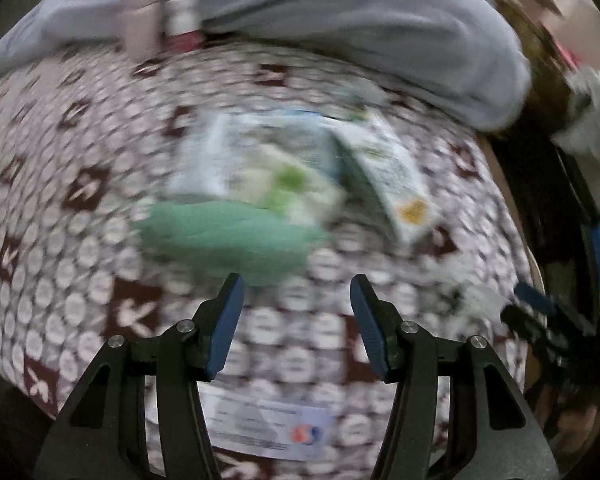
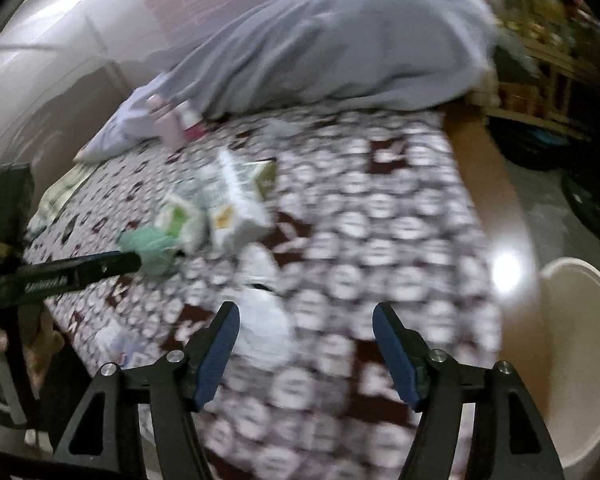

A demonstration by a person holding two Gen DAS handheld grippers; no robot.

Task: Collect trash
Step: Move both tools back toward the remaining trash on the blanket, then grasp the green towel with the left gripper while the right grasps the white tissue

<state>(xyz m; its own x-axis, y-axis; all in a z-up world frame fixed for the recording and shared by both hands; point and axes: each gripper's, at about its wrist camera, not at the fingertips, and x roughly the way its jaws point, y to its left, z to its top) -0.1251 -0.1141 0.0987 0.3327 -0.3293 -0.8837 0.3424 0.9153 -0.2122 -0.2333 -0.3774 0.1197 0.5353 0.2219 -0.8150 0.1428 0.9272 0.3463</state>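
Everything is motion-blurred. On the maroon-and-white patterned bedspread (image 1: 60,240) lies a crumpled green piece (image 1: 228,236) (image 2: 148,244). Behind it are a carton with green print (image 1: 284,184) (image 2: 180,220) and a white carton with a yellow mark (image 1: 392,184) (image 2: 240,208). My left gripper (image 1: 296,284) is open and empty, just short of the green piece. A printed paper slip (image 1: 268,428) lies under it. My right gripper (image 2: 306,312) is open over the bedspread, with a white crumpled bag (image 2: 264,320) lying by its left finger, not gripped.
A grey duvet (image 2: 340,40) is heaped at the far end, with a pink bottle (image 1: 140,16) and a white-and-pink bottle (image 1: 184,20) against it. A wooden bed edge (image 2: 500,220) runs on the right, a cream bin (image 2: 580,340) beyond it. Cluttered shelves (image 2: 540,60) stand behind.
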